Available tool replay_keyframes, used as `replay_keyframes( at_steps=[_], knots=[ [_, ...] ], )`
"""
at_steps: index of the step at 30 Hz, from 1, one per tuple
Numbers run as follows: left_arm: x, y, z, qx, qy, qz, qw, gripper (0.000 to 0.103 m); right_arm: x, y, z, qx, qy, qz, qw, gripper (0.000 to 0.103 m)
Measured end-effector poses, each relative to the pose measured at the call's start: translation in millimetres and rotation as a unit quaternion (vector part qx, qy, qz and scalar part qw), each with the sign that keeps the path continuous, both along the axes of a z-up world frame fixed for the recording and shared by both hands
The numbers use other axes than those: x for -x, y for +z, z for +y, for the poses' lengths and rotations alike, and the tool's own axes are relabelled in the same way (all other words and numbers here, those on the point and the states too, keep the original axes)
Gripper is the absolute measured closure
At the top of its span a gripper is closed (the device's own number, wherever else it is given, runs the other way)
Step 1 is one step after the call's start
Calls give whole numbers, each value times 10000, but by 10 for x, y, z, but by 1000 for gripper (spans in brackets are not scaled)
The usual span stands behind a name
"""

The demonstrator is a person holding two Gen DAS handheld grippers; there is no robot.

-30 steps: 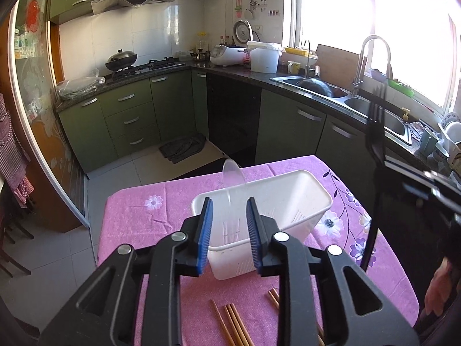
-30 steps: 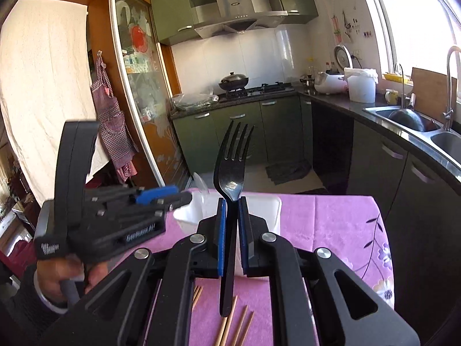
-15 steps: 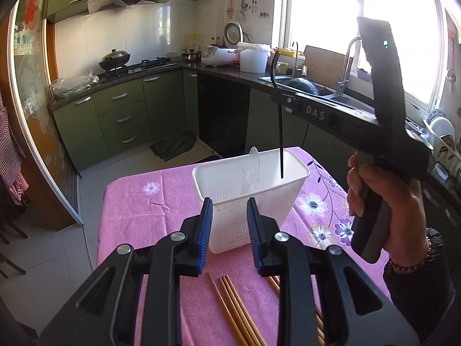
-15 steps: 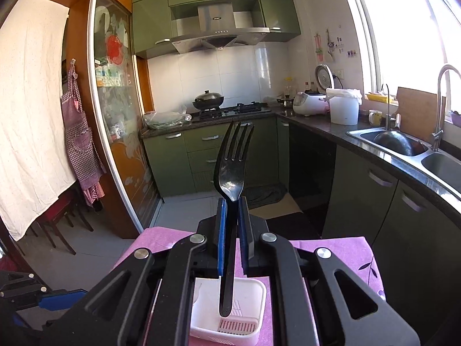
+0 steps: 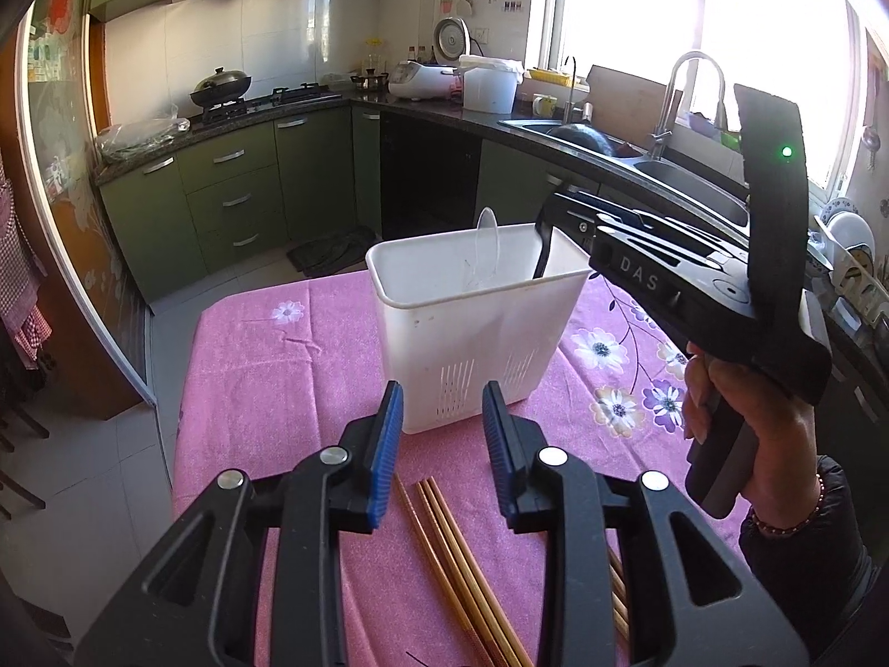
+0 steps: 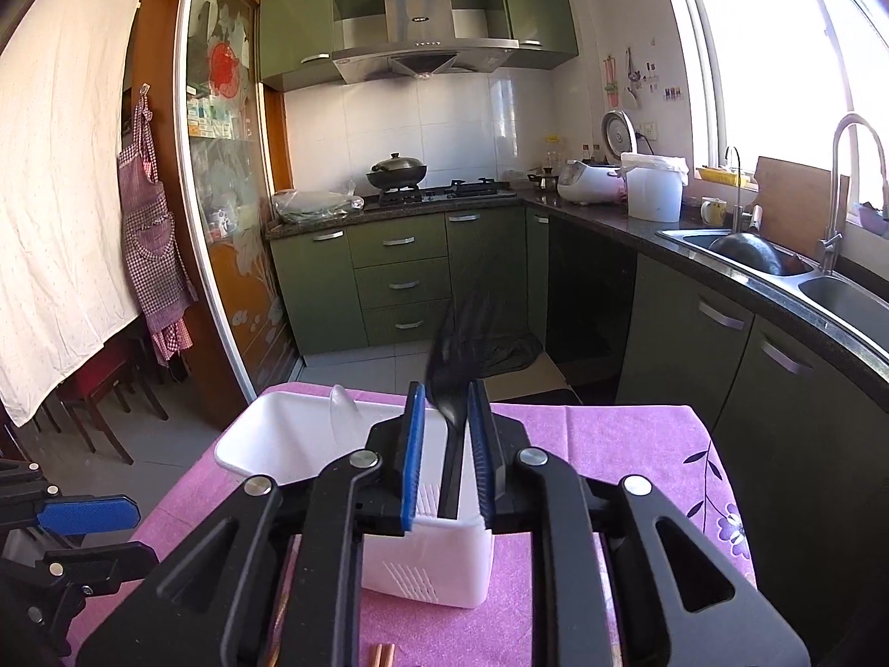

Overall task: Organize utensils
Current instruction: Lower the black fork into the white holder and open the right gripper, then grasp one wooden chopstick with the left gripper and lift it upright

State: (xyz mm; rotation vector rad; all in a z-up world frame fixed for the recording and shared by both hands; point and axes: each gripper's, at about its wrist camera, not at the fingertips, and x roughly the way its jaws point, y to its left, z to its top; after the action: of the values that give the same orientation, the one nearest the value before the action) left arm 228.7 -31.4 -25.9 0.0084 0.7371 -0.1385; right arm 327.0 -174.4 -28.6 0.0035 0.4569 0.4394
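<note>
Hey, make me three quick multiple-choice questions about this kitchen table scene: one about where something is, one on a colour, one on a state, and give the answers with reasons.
1. Where do the wooden chopsticks lie?
A. On the tablecloth in front of the bin
B. Inside the bin
C. In the sink

2. What colour is the tablecloth?
A. Green
B. Pink with flowers
C. Plain white

3. How does the black fork sit in the right gripper?
A. Clamped tight between the pads
B. Between parted pads, handle down in the white utensil bin
C. Flat on the table

Answers:
1. A, they lie on the cloth under the left gripper, outside the bin.
2. B, pink cloth with flower prints.
3. B, the jaws have just been opening; a gap shows beside the fork.
</note>
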Motion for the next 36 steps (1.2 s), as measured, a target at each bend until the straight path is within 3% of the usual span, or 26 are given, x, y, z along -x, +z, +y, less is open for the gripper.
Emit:
replay_keyframes(
  at_steps=[2,9,18,22,26,36],
  knots=[
    [46,4,-27,-13,-4,3,10000,75,83,10,-48,31,32,-4,10000,73],
    [169,-94,-68,-2,69,162,9998,75,489,-3,-309,59,-17,6,10000,73],
    [131,-663,-36,29,434,1153,9924,75,996,-583,-666,467,-106,599,9971,73],
    [75,-919,-39,-102,592,1490,9870,75,1058,-801,-734,564,-97,836,9949,73],
    [35,-1105,-24,-230,737,1728,9819,83,1070,-904,-750,554,-65,995,9935,73],
    [-87,-1294,45,-183,850,2051,9749,88,997,-897,-698,510,22,1124,9923,69]
  ],
)
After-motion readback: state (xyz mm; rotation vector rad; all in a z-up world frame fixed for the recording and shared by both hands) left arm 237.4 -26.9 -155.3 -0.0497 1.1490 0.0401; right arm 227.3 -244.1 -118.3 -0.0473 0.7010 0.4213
